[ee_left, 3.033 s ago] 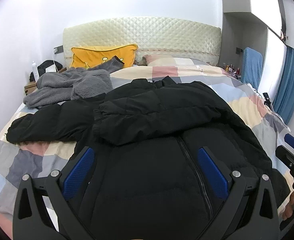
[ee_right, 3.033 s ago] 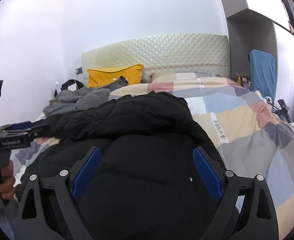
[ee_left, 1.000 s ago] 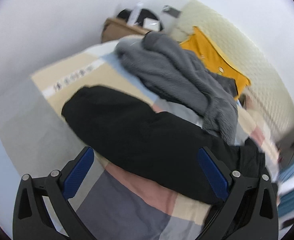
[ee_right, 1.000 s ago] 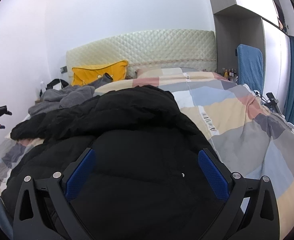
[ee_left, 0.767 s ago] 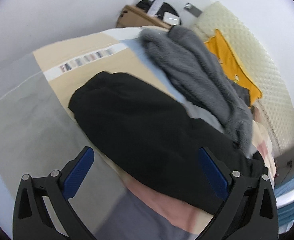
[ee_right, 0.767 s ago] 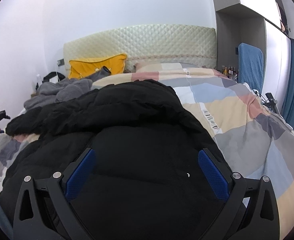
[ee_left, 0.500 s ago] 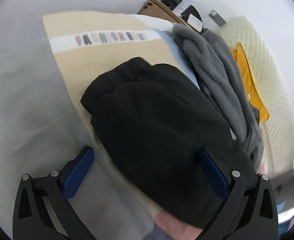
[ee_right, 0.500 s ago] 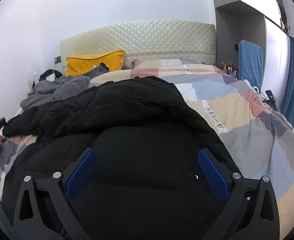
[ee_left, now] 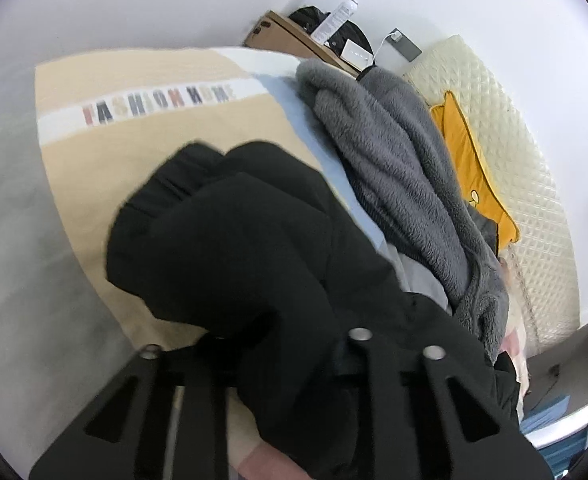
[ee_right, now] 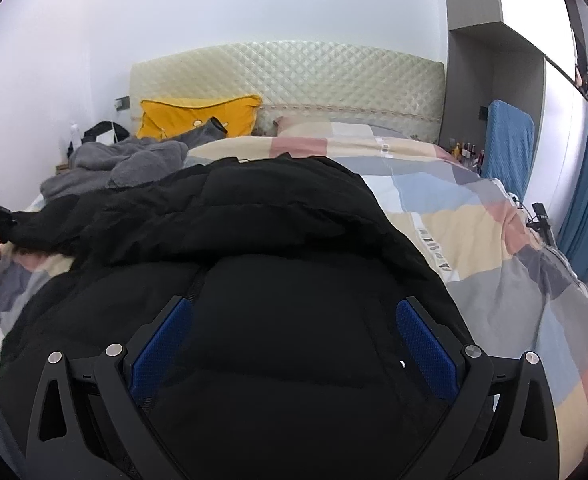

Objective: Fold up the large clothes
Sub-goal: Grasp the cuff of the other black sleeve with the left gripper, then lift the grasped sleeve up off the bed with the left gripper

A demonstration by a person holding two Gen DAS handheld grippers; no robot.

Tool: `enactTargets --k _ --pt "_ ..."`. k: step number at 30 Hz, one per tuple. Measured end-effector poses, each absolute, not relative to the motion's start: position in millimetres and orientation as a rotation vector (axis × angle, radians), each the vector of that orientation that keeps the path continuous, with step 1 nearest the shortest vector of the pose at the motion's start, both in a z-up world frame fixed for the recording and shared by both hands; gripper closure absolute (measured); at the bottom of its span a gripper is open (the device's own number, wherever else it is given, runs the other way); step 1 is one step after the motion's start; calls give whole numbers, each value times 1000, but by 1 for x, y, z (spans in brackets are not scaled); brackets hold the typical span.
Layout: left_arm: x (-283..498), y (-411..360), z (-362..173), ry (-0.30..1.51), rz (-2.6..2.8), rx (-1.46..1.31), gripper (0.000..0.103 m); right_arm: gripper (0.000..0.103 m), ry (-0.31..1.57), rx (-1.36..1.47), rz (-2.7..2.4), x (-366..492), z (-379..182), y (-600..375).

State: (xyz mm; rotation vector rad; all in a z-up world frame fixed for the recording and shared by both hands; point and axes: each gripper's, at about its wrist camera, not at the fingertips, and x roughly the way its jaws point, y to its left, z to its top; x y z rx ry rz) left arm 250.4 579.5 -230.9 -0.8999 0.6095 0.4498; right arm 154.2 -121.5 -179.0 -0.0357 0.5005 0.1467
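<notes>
Left gripper [ee_left: 249, 344] fingers clamped on sleeve cuff of black puffer jacket [ee_right: 277, 240], which lies on patchwork-quilt bed [ee_right: 494, 248]. Right gripper [ee_right: 291, 340] spread wide, holding nothing, above jacket. Grey fleece garment [ee_left: 406, 184] just beside sleeve.

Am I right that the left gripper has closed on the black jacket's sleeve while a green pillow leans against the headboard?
Not quite: the right wrist view shows the pillow is yellow, not green. The left gripper has indeed closed on the black jacket's sleeve, and the pillow leans against the headboard.

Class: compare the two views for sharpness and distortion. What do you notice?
Left wrist view: tilted, its tongs and the black jacket smeared by motion blur. Right wrist view: level and sharp, fisheye-bowed at the edges, even soft light, the headboard crisp.
</notes>
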Motion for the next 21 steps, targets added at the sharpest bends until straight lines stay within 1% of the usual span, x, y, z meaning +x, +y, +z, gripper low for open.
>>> enactTargets --k 2,5,11,15,21 --pt "249 575 -217 617 472 -884 93 1 496 -29 158 151 -176 -123" --pt "245 566 -188 609 510 -854 95 1 488 -29 159 145 -173 -127" --pt "229 542 -128 581 528 -788 97 1 473 -3 185 134 -163 -136" --pt "223 515 -82 553 523 -698 97 1 463 -48 173 127 -155 -143" --pt "222 468 -18 489 508 -639 97 1 440 7 208 121 -152 -169"
